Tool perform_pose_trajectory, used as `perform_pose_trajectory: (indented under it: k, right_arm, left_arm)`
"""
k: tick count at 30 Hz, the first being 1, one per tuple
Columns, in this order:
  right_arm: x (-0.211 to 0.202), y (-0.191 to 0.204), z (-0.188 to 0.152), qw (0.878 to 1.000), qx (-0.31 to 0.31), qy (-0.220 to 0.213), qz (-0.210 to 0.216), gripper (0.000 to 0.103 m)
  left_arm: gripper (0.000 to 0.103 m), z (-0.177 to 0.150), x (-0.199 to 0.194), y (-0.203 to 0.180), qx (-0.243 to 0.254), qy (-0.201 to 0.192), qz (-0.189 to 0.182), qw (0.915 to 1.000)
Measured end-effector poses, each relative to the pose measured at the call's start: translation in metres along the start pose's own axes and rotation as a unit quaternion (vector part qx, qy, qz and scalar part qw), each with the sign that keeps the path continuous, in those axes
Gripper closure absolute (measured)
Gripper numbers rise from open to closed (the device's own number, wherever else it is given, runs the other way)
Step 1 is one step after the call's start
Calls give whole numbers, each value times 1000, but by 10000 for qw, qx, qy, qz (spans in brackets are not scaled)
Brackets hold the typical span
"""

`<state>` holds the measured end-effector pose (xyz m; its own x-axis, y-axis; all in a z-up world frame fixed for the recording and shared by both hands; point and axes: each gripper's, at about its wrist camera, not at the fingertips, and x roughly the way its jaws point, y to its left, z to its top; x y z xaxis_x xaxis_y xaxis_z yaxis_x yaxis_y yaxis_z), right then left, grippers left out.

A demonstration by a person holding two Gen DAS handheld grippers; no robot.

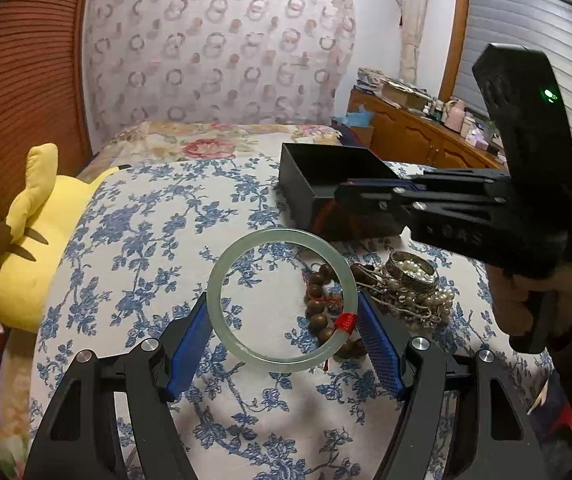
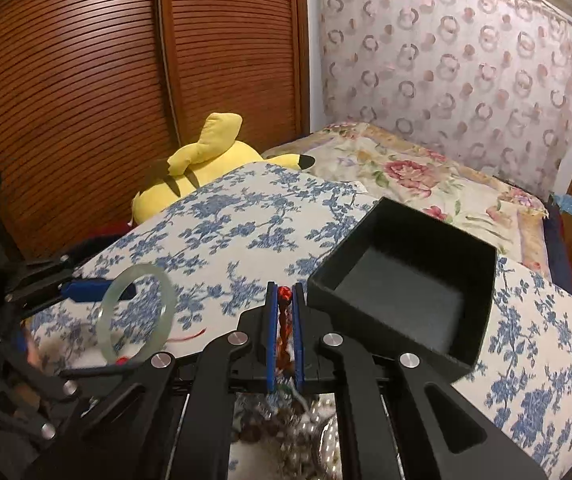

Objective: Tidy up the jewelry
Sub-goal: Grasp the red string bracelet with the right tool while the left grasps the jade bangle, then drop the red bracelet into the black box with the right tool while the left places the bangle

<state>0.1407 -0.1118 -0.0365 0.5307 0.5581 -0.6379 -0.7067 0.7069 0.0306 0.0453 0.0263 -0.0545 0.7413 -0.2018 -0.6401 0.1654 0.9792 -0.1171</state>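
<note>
While our left hand-held gripper (image 1: 284,334) pinches the jade bangle (image 1: 282,300) above the bed (image 1: 134,240), our right hand-held gripper (image 2: 285,300) is pressed together on a red beaded cord (image 2: 284,312). The black box (image 2: 406,280) looks empty; the jewelry pile (image 1: 398,284) remains unsorted.

- A broad stretch of blue-flowered surface (image 1: 146,240) is lying open to the left of the jewelry heap (image 1: 390,288).
- The black box (image 2: 406,280) is sitting behind the heap with its mouth open upward and nothing lying inside it.
- The right claw (image 2: 285,300) is hovering just beside the box's near-left corner, crowding that approach.
- The jade bangle (image 1: 282,300) is spanning the left claw (image 1: 286,332), partly screening the beads.
- A yellow plush toy (image 1: 34,240) is bordering the far left edge.
</note>
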Motion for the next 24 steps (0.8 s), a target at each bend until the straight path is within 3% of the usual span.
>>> perform_pose_trajectory:
  k: [6, 15, 24]
  right_arm:
    - [-15, -10, 7, 9996, 41, -218, -154, 95]
    - [-38, -55, 22, 9973, 242, -513, -468, 95]
    - [-20, -83, 32, 9983, 388, -334, -293, 95]
  left_arm:
    - [35, 4, 1, 0, 44, -33, 47, 10000]
    - [35, 26, 18, -8, 186, -100, 54, 9998]
    - [35, 49, 29, -13, 226, -167, 47, 9996]
